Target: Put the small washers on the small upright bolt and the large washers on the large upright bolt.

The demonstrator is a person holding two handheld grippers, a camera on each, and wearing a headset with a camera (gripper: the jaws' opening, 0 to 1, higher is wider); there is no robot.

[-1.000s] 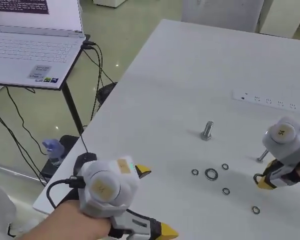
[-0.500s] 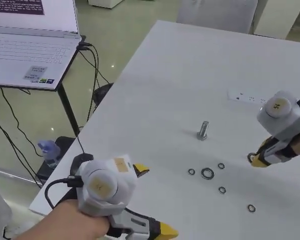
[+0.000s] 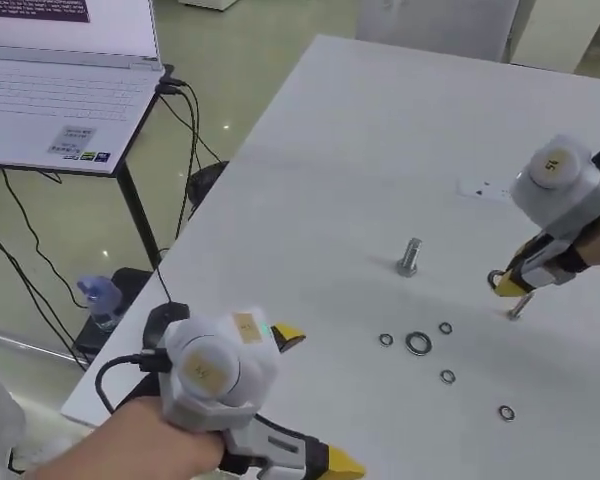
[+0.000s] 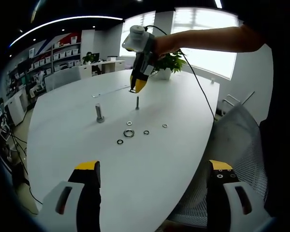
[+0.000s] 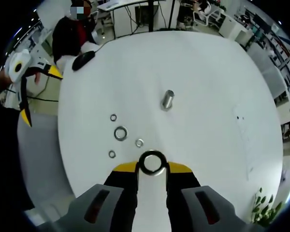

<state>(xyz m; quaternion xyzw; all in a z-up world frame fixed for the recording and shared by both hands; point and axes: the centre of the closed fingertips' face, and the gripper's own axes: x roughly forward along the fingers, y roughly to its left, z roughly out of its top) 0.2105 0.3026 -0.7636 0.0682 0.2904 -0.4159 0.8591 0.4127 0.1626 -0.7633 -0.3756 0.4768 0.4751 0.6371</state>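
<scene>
While white table [image 3: 380, 150] carries the parts, L gripper [image 4: 153, 166] hangs at its near edge, jaws wide apart, nothing betw. them. R gripper [image 3: 500, 283] is clamped on a large washer [image 5: 152, 153], a shiny steel ring, just above small bolt [image 3: 518, 305], thin & upright. Large bolt [image 3: 409, 257], grey, stands to its left. 2nd large washer [image 3: 418, 344] lies flat w/ four small washers [image 3: 447, 376] around it.

Washers [image 3: 418, 344] before large bolt [image 3: 409, 257]

Right tool [image 3: 502, 284] hangs just above the small bolt [image 3: 517, 306], jaws pinching a washer [image 5: 141, 163]; left tool [image 4: 153, 167] gapes wide, well apart from that bolt.
</scene>
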